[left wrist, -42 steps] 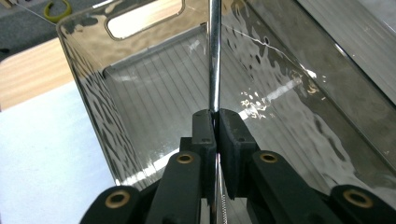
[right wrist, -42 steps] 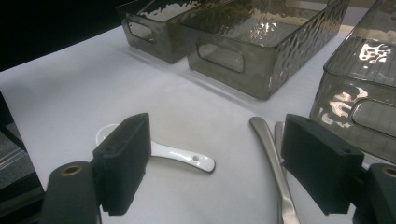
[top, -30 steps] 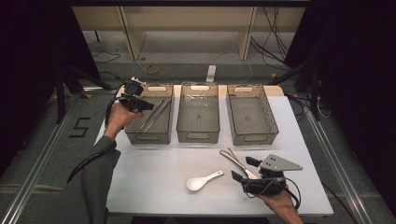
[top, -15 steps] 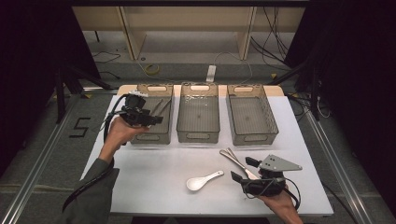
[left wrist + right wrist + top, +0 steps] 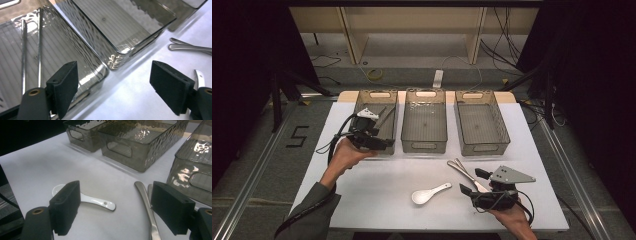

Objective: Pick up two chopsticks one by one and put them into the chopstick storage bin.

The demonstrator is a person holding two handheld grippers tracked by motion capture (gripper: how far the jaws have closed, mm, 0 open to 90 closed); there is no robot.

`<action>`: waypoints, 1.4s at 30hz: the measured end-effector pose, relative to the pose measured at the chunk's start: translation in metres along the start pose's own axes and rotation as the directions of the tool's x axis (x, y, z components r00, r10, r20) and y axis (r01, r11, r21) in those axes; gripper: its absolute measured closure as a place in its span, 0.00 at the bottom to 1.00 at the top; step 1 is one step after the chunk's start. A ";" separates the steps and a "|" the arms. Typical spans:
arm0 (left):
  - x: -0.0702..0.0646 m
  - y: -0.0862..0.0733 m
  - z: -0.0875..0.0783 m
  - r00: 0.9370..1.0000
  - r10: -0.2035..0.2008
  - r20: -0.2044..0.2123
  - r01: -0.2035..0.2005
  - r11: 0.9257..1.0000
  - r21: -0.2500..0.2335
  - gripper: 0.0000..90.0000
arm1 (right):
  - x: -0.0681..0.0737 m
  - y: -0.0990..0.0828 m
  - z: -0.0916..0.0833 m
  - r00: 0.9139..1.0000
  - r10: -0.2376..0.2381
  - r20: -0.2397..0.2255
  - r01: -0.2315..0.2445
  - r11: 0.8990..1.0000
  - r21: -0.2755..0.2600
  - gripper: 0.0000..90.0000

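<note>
Left claw (image 5: 384, 145) pulled back from left bin (image 5: 362, 102), released; right claw (image 5: 473, 182) released; floor "5" (image 5: 298, 136).

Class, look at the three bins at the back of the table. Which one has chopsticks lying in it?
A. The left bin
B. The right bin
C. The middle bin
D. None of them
A. In the left gripper view, two thin metal chopsticks lie on the floor of the left bin, while the middle bin and right bin hold nothing.
</note>
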State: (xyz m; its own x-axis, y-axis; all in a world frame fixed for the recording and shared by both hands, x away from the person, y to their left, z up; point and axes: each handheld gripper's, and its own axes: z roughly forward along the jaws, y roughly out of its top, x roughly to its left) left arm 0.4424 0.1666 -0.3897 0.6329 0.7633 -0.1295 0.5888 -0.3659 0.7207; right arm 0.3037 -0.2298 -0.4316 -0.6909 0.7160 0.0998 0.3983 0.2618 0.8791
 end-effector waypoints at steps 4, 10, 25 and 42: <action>-0.002 -0.008 -0.001 0.999 -0.027 0.047 0.029 0.999 -0.027 0.24 | 0.001 0.001 0.000 1.000 -0.009 -0.001 0.009 1.000 0.002 0.28; -0.007 -0.017 -0.001 0.996 -0.040 0.086 0.046 0.997 -0.070 0.23 | 0.001 0.001 0.000 1.000 -0.011 -0.003 0.011 1.000 0.009 0.28; -0.019 -0.041 -0.021 0.995 -0.025 0.098 0.044 0.979 -0.199 0.20 | 0.006 0.001 0.013 0.997 -0.043 -0.069 0.048 0.997 0.065 0.27; -0.024 -0.059 -0.026 0.996 -0.043 0.074 0.060 0.969 -0.240 0.19 | 0.024 0.016 0.049 0.972 -0.161 -0.169 0.190 0.966 0.174 0.26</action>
State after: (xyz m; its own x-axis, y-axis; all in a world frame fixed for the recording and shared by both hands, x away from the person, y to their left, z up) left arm 0.3788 0.1839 -0.4113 0.6425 0.7367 -0.2109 0.4879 -0.1811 0.8539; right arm 0.3232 -0.1772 -0.4379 -0.8380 0.5446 0.0349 0.3587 0.5015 0.7873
